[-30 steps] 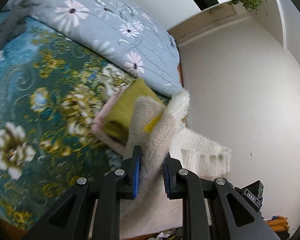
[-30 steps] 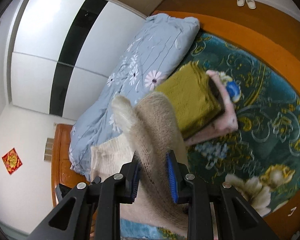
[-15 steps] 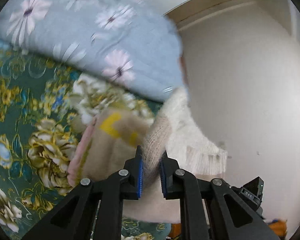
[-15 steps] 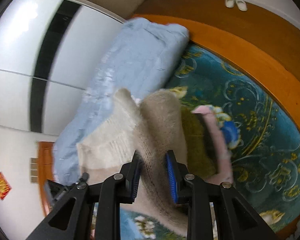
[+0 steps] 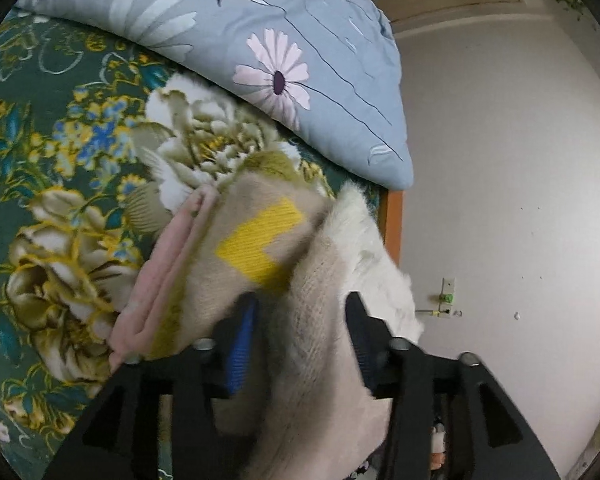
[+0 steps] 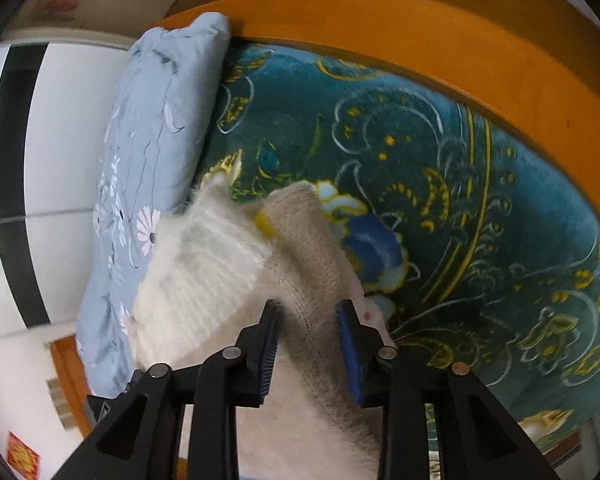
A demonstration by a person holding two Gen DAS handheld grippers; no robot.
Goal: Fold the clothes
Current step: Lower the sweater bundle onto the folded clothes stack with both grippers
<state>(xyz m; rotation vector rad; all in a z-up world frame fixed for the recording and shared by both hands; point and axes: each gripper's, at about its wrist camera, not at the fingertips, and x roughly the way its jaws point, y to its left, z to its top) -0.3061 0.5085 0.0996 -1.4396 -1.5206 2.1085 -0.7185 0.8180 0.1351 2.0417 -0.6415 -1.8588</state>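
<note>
Opening, both grippers, left (image 5: 300, 332) and right (image 6: 310, 336), release the folded sweater (image 5: 308, 320) lying between their parted jaws, apparently to set it on the pink garment (image 5: 160, 276), quilt (image 5: 260, 40) at twelve o'clock.

Blue floral duvet (image 5: 284, 60) banked along the bed's wall-side edge, folded pile (image 5: 204, 276) beside it, green bedspread (image 6: 480, 208) open toward the wooden bed frame (image 6: 460, 44)

Fuzzy beige sweater (image 5: 260, 248), yellow patch, apparently atop pink garment (image 5: 160, 272)
</note>
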